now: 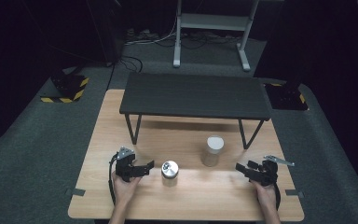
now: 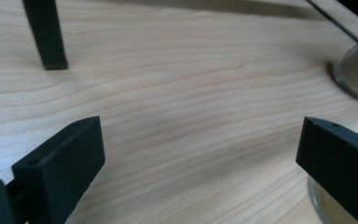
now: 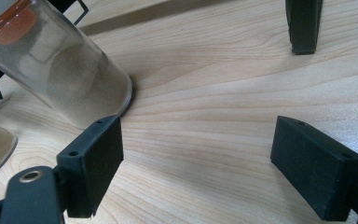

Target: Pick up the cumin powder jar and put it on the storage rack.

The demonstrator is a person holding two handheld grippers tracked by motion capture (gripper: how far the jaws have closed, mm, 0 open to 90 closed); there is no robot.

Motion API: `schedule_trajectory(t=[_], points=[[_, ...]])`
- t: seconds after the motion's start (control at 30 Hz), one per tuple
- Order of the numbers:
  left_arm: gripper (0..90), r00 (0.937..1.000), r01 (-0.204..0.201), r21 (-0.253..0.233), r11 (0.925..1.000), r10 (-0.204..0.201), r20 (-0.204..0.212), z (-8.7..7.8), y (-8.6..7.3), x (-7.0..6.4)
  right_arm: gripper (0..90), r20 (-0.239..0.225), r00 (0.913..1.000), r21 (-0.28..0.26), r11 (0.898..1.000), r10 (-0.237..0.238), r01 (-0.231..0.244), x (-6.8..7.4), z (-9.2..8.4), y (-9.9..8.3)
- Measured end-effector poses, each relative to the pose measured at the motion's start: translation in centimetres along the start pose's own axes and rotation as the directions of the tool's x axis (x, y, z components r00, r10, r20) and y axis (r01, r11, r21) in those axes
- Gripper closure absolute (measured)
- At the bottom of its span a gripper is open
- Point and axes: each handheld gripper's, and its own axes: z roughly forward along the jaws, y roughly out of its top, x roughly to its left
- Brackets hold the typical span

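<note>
While both hands rest on the table (image 1: 121,116), left gripper (image 1: 145,168) gapes wide, empty, just beside the short jar (image 1: 169,171); right gripper (image 1: 243,168) also open, empty, near the tall jar (image 1: 212,150).

Black left tongs (image 1: 148,166) and right tongs (image 1: 241,168) with blocky jaws, grey plates, black cables.
</note>
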Motion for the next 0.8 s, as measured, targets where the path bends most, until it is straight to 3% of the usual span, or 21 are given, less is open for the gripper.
schedule_trajectory(t=[0.1, 0.37, 0.5, 0.67, 0.8], points=[[1.6, 1.0, -0.004, -0.001, 1.0, 0.004, 0.005, -0.3, -0.1, 0.0, 16.4, 0.0, 1.0, 0.0, 1.0, 0.0, 0.0, 0.0, 0.0, 0.0], [1.4, 0.9967, -0.08, 0.042, 0.996, 0.079, 0.018, -0.7, 0.0, -0.7, 16.4, 0.0, 1.0, 0.0, 1.0, 0.0, 0.0, 0.0, 0.0, 0.0], [1.4, 0.9954, -0.092, 0.046, 0.9947, 0.09, 0.033, -1.1, -0.1, -0.7, 16.4, 0.0, 1.0, 0.001, 1.0, 0.0, 0.0, 0.0, 0.0, 0.0], [1.2, 0.9929, -0.103, 0.049, 0.9935, 0.099, 0.066, -1.7, -0.5, -0.7, 16.4, -0.002, 1.0, 0.001, 1.0, -0.001, 0.001, 0.0, 0.0, 0.0], [1.1, 0.9872, -0.122, 0.052, 0.9912, 0.115, 0.11, -2.2, -0.8, -0.8, 16.4, -0.003, 1.0, 0.001, 1.0, 0.0, 0.0, 0.0, 0.1, 0.0]])
